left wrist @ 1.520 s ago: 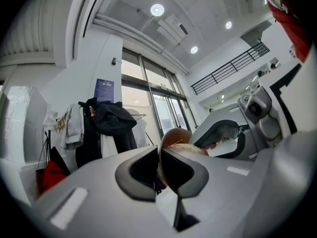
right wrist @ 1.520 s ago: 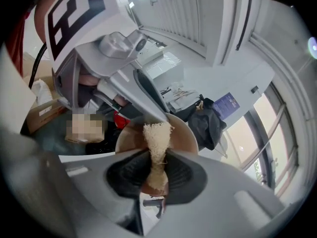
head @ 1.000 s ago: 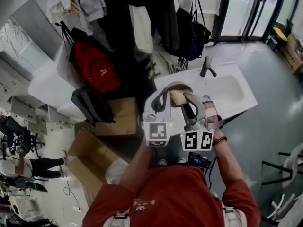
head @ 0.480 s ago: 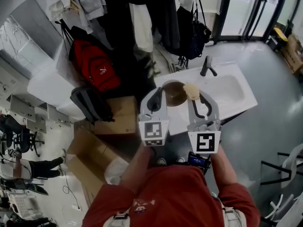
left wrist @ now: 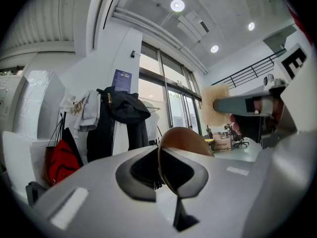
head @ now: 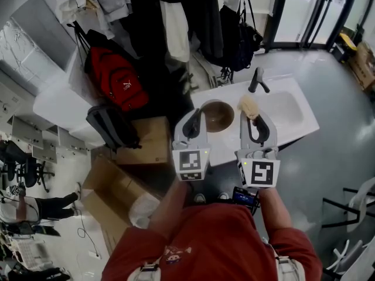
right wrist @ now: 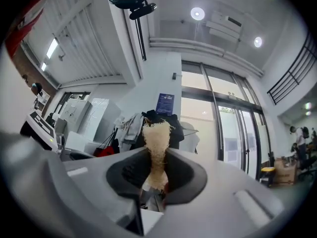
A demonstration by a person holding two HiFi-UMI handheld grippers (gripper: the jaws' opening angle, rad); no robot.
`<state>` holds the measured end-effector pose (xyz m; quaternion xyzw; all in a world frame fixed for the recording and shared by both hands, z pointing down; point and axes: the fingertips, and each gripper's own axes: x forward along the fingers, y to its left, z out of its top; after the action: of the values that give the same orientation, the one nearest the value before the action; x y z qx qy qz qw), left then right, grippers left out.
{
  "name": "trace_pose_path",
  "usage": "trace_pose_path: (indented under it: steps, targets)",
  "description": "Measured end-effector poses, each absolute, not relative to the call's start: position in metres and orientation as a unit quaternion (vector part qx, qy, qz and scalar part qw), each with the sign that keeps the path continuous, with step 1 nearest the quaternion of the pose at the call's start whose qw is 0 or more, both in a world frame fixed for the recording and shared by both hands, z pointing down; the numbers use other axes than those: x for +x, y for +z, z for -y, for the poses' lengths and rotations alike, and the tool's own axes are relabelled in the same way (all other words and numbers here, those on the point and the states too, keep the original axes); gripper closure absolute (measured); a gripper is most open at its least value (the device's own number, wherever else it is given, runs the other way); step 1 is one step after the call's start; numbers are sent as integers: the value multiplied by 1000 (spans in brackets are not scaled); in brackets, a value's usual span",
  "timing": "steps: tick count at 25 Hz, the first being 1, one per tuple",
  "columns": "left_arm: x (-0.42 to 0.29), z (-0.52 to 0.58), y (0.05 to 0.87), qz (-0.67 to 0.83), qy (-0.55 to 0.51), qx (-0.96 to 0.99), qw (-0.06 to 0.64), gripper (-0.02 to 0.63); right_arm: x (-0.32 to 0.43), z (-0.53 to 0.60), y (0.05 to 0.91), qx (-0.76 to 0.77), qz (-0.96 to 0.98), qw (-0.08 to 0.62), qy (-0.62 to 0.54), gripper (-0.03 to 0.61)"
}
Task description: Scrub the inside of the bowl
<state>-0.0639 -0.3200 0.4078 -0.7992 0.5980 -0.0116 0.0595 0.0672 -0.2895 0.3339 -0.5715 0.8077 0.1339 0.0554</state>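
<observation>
- Since a second ago the scrubber (head: 248, 105) has come out of the bowl (head: 218, 116). It was over the bowl's mouth then; it is now just right of the bowl in the head view, apart from it.
- The right gripper (head: 253, 118) is clenched on the scrubber. Its own view shows the pale, fibrous wad squeezed between the jaws and sticking up past them, with its lower end lost in the shadow of the gap.
- The left gripper (head: 198, 117) grasps the bowl by the rim. Its own view shows the jaws nearly together on the thin brown wall, seen edge-on, so the inside doesn't show there.
- The bowl is at the middle of the head view, over the left end of the white sink (head: 296, 115), with its mouth turned toward the camera.
- The bowl's lower-left rim is hidden behind the left gripper, and the inside is too dark to tell whether it is wet or soapy.
- Both hands are hidden under the grippers — only the forearms (head: 176, 199) show, below the marker cubes.
- The tap (head: 256, 81) stands dark at the sink's upper edge, above the scrubber. The two grippers cover part of the sink's lower edge.
</observation>
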Motion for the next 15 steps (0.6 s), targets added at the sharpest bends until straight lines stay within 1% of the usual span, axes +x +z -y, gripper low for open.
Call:
trace_pose_path:
  steps: [7, 15]
  targets:
    - [-63, 324, 449, -596, -32, -802, 10, 591, 71, 290, 349, -575, -806, 36, 138, 505]
    - [-54, 318, 528, -580, -77, -807, -82, 591, 82, 294, 356, -582, -804, 30, 121, 505]
